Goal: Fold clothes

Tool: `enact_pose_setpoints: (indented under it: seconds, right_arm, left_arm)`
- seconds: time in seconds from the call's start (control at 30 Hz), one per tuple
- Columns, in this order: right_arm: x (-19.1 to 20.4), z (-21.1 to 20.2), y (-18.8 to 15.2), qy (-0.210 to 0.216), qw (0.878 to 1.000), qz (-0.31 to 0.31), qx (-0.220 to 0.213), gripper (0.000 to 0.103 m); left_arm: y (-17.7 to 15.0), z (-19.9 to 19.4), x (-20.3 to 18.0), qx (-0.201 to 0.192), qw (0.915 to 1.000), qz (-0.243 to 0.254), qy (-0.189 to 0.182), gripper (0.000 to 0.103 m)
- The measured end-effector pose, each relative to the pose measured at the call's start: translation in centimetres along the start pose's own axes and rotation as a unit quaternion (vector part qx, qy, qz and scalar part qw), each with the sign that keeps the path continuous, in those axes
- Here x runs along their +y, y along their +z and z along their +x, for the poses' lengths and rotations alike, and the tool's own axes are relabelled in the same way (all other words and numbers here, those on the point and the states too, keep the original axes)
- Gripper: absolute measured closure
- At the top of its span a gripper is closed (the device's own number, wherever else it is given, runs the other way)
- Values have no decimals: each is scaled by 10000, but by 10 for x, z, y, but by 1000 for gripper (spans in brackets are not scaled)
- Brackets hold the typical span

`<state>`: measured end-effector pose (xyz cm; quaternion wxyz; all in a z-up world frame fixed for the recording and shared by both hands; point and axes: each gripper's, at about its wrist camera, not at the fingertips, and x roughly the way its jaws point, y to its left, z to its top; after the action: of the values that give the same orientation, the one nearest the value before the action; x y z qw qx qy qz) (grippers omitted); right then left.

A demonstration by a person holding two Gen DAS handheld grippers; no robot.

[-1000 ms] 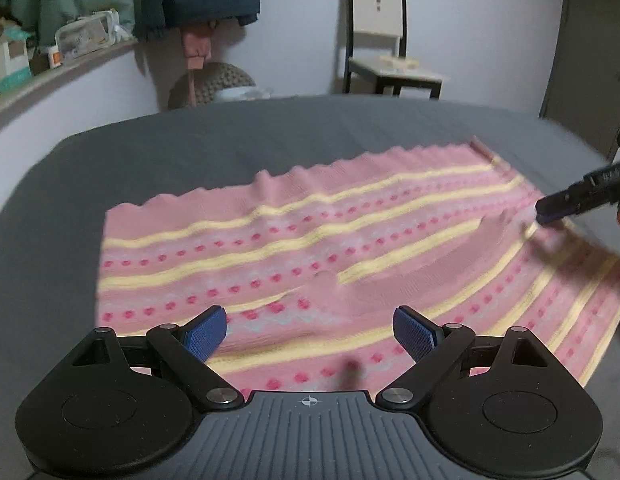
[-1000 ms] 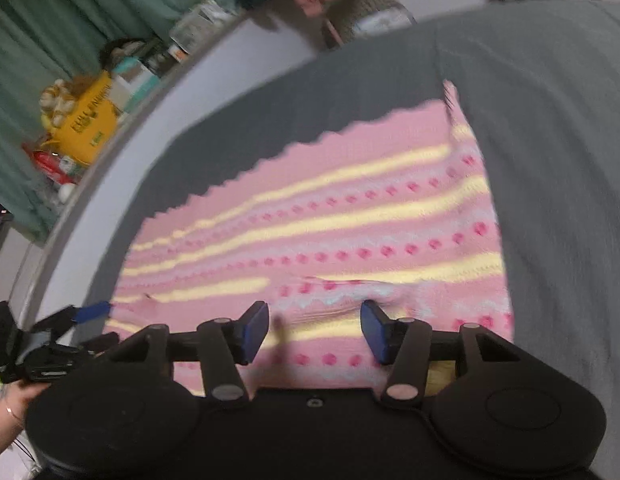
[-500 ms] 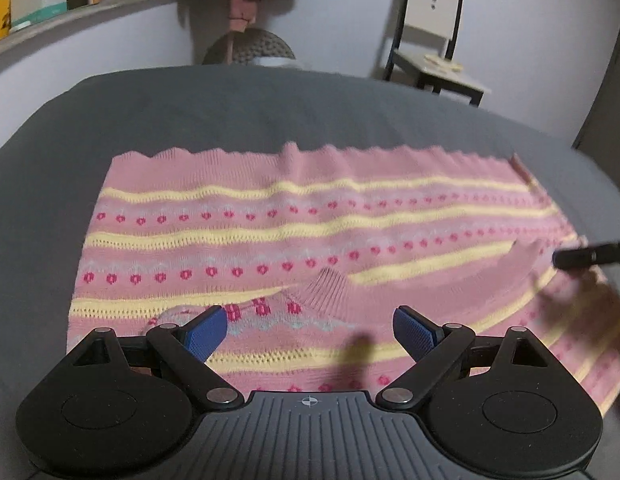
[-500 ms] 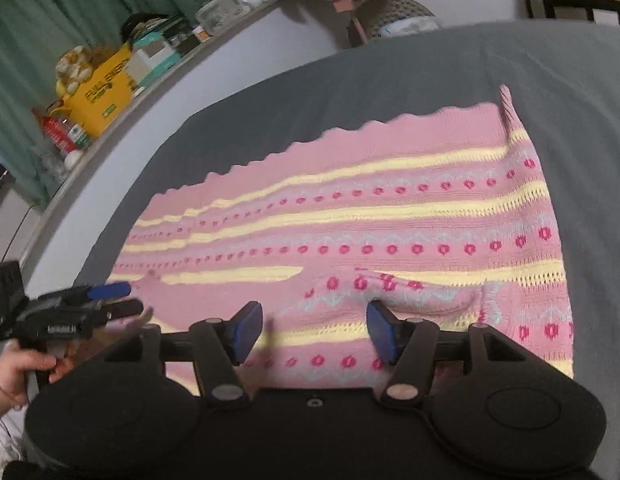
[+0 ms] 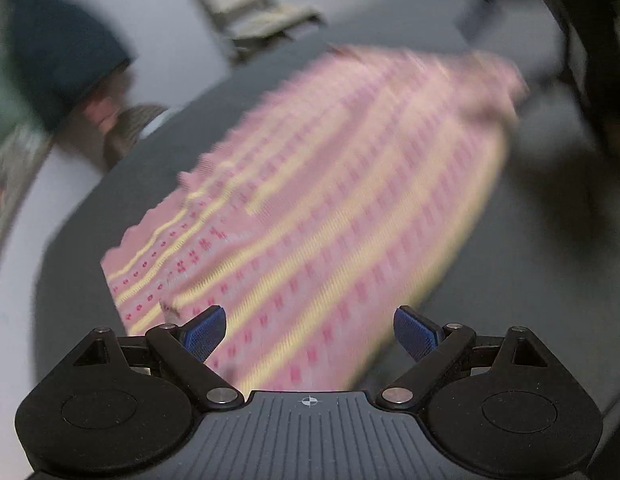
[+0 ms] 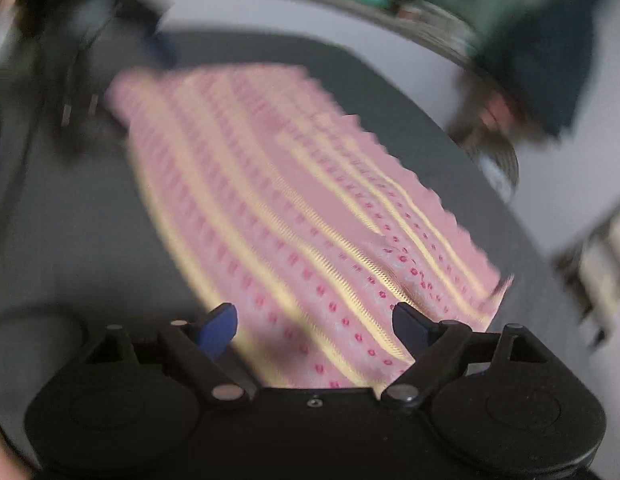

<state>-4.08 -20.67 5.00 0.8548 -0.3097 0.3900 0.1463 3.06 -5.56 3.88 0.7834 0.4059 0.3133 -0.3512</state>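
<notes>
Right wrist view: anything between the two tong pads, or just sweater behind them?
Nothing gripped. Right wrist view shows the right tongs open, only the pink striped sweater lying flat on the grey bed behind the gap.

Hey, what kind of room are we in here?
Most likely a bedroom at home: a pink striped sweater lies on a grey bed-like surface, a chair stands by the wall, and dark clothes hang nearby.

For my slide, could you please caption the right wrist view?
Open right gripper above a pink striped sweater spread on a grey bed.
</notes>
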Motion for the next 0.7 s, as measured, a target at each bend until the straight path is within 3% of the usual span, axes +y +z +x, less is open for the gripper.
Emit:
enact_pose_setpoints:
  seconds: [0.1, 0.2, 0.3, 0.4, 0.57, 0.6, 0.7]
  right_arm:
    - [27, 7, -5, -296, 9956, -873, 156, 18]
    - [49, 20, -12, -619, 9853, -1548, 374, 18]
    - [66, 28, -19, -740, 9738, -2101, 456, 18]
    - [68, 36, -21, -673, 9737, -2113, 521, 15]
    - [66, 45, -23, -744, 9743, -2047, 575, 7]
    - [66, 47, -23, -794, 9744, -2027, 559, 4]
    - [65, 46, -23, -838, 9738, -2047, 536, 3]
  left_arm:
    - [-11, 3, -26, 405, 9933, 1015, 376, 11]
    - [-18, 8, -41, 587, 9830, 1554, 779, 11]
    - [-19, 11, -47, 584, 9775, 1772, 980, 11]
    - [-19, 13, -49, 567, 9721, 1997, 1089, 11]
    - [-27, 26, -54, 605, 9461, 2787, 1536, 8]
    - [-27, 27, -54, 575, 9446, 2825, 1570, 3]
    - [-25, 28, -54, 561, 9408, 2974, 1528, 2]
